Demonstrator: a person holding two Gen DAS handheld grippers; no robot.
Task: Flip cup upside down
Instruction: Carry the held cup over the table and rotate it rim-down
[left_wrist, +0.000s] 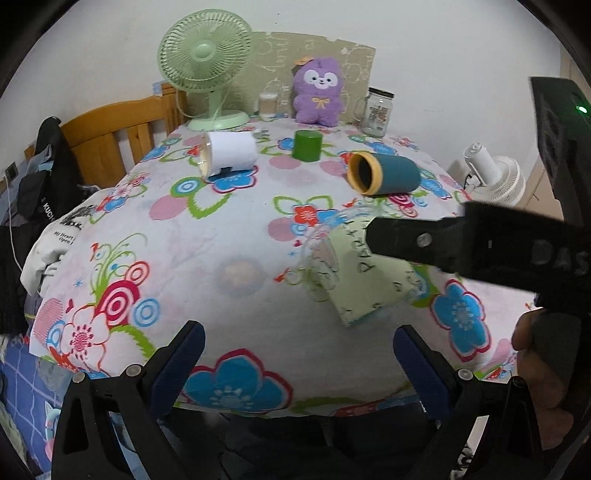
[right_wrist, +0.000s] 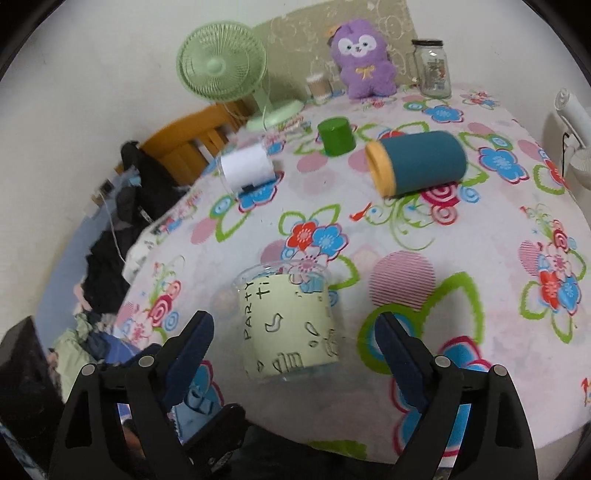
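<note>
1. On the flowered tablecloth (right_wrist: 461, 258), near the front edge, the clear plastic cup (right_wrist: 288, 325) with a pale green paper sleeve lies on its side; the sleeve reads "PARTY" in black marker.
2. My right gripper (right_wrist: 295, 350) reaches toward that cup with its jaws spread wide, one blue pad on each side of the cup and neither one touching it.
3. In the right wrist view the cup's open rim points away from me, toward the middle of the table, and its base is nearest my fingers.
4. My left gripper (left_wrist: 299, 354) hangs over the near edge of the table, jaws wide apart with nothing between them.
5. From the left wrist view the same cup (left_wrist: 354, 273) lies ahead and to the right, partly covered by one black finger of my right gripper (left_wrist: 424, 240), which crosses in from the right.
6. Farther back, a teal cup (right_wrist: 421, 162) with a yellow rim lies on its side, well apart from the clear one.
7. A small green cup (right_wrist: 336, 136) stands behind it, flat top up.
8. To the left a cup with a white sleeve (right_wrist: 247, 168) lies on its side.
9. Along the wall stand a green fan (left_wrist: 207, 66), a purple plush toy (left_wrist: 319, 92) and a glass jar (left_wrist: 378, 110).
</note>
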